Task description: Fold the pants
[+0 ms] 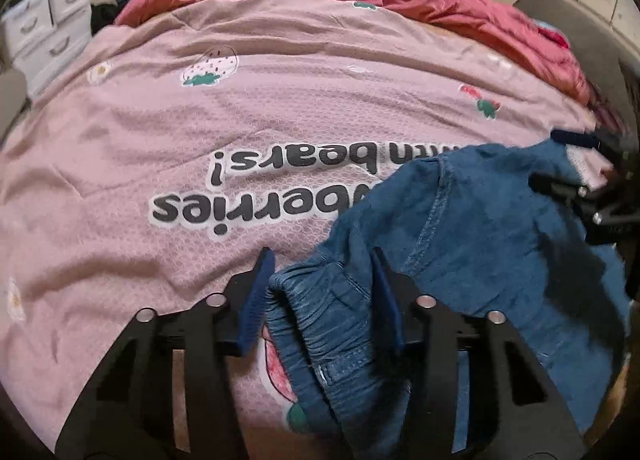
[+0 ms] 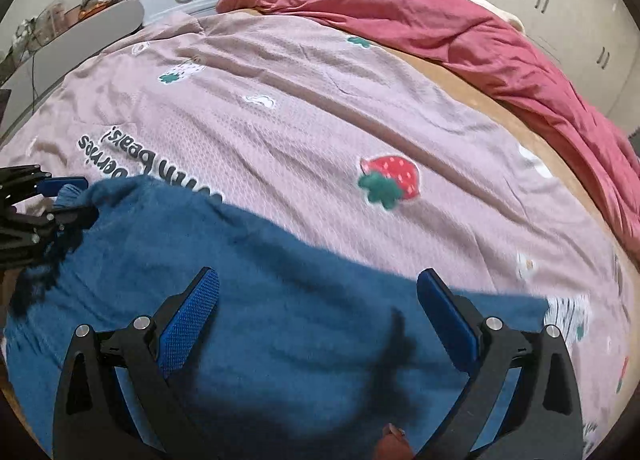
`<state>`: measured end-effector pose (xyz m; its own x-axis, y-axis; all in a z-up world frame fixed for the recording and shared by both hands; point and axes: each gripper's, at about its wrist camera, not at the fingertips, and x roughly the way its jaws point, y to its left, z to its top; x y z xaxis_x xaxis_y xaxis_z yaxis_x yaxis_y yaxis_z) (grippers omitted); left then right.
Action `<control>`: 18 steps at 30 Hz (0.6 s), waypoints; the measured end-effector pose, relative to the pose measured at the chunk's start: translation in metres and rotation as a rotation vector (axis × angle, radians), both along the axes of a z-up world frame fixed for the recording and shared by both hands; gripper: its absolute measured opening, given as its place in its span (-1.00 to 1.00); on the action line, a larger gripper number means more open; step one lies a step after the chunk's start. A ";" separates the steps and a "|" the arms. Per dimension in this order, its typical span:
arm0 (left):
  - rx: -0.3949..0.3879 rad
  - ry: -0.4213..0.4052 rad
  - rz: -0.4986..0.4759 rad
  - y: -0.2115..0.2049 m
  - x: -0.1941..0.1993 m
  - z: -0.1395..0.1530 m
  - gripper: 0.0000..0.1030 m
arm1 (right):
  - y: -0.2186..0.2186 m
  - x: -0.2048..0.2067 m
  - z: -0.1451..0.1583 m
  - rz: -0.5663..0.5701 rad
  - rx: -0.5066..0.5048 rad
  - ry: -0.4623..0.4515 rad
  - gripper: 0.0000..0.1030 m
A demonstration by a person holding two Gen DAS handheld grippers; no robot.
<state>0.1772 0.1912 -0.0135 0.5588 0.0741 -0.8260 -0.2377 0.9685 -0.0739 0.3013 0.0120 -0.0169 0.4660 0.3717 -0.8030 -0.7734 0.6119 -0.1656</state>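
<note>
Your left gripper [image 1: 320, 288] has its fingers spread, and the elastic waistband of the pants [image 1: 472, 244] runs up between them: the bunched band lies against the inner face of the right pad and close beside the left pad, but the pads are not pressed together on it. From there the denim spreads away to your right across the pink blanket [image 1: 200, 131], partly covering its printed lettering. Your right gripper [image 1: 600, 195] shows at the far right edge of that view, blurred, at the pants' other side.

In the right wrist view, your right gripper [image 2: 318, 300] is released, its fingers set wide apart. The pants [image 2: 280, 300] lie flat beneath and between them, and neither pad [image 2: 192, 308] visibly pinches the cloth. The denim's far edge slants across the blanket [image 2: 320, 99] just beyond the fingertips. A red quilt [image 2: 440, 19] is heaped along the far side.
</note>
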 end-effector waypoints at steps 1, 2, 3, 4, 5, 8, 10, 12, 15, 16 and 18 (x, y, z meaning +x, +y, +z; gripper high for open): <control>0.001 -0.003 0.000 0.000 0.000 0.000 -0.37 | 0.005 0.000 -0.001 0.026 -0.009 0.003 0.92; -0.005 -0.015 0.006 0.001 -0.002 0.002 -0.40 | 0.008 -0.001 -0.002 0.049 -0.019 0.003 0.92; -0.011 -0.029 0.006 0.001 -0.004 0.004 -0.47 | 0.013 -0.001 -0.003 0.068 -0.031 -0.001 0.91; -0.012 -0.045 0.007 0.001 -0.006 0.007 -0.53 | 0.019 -0.001 -0.006 0.095 -0.056 0.000 0.90; -0.011 -0.068 0.004 -0.001 -0.010 0.011 -0.54 | 0.023 -0.001 -0.008 0.106 -0.072 -0.007 0.89; 0.012 -0.113 -0.015 -0.009 -0.019 0.021 -0.57 | 0.034 -0.003 -0.011 0.156 -0.103 -0.025 0.63; 0.013 -0.138 -0.023 -0.014 -0.024 0.026 -0.60 | 0.043 -0.003 -0.015 0.198 -0.128 -0.025 0.40; 0.012 -0.149 -0.035 -0.018 -0.026 0.030 -0.62 | 0.050 -0.004 -0.021 0.223 -0.151 -0.025 0.26; 0.021 -0.153 -0.041 -0.022 -0.029 0.030 -0.64 | 0.054 -0.011 -0.024 0.271 -0.131 0.017 -0.47; 0.028 -0.153 -0.040 -0.024 -0.030 0.029 -0.65 | 0.052 -0.016 -0.022 0.273 -0.131 -0.005 -0.66; 0.030 -0.153 -0.041 -0.023 -0.032 0.029 -0.65 | 0.045 -0.023 -0.016 0.253 -0.118 -0.045 -0.85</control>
